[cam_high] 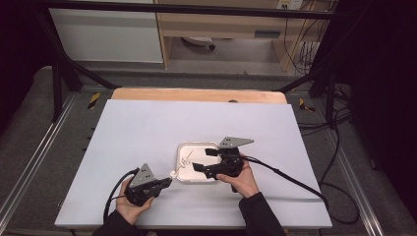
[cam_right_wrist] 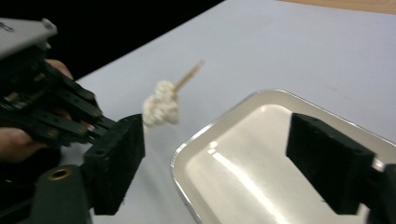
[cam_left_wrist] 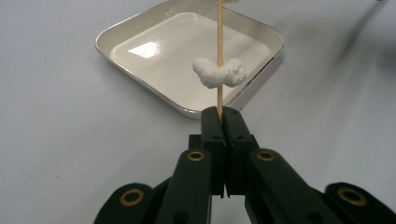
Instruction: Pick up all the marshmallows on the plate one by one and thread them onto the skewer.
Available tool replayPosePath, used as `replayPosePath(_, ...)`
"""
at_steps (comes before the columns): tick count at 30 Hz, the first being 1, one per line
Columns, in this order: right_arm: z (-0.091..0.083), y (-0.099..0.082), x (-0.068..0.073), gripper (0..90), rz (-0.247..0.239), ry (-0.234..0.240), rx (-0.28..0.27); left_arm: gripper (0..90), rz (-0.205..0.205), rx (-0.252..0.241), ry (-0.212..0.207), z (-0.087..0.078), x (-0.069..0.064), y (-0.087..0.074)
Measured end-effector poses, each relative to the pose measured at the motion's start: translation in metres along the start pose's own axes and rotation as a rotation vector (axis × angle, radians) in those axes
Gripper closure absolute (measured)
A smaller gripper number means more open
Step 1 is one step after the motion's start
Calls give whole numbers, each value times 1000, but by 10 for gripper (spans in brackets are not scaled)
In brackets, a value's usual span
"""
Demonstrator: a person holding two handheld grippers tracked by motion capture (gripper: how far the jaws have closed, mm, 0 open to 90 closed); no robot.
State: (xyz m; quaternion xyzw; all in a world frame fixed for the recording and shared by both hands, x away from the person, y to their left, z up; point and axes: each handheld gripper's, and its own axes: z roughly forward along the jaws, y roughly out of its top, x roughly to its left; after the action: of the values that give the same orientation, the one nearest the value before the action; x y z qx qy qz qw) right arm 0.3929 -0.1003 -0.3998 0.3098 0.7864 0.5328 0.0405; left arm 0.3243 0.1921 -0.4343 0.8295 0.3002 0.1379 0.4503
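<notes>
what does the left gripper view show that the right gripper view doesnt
Left gripper view alone: the left hand-held gripper seen along its own jaws, shut on the thin wooden skewer, with the whole rounded square of the shallow white tray behind it.

Right gripper view alone: the right hand-held gripper with its jaws wide apart over the tray, the hand holding the left hand-held gripper, and the skewer's free tip.

Both share the skewer, the white fluffy lump threaded on it, the tray and the pale tabletop.
</notes>
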Motion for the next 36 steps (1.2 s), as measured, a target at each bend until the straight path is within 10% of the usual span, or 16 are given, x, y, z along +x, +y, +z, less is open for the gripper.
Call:
replayPosePath(23, -50, -48, -49, 5, -11, -196, 172, 889, -42, 5, -12, -8, 3, 13)
replayPosePath(36, -88, -72, -66, 5, 11, -232, 141, 889, -44, 52, 7, -10, 11, 33)
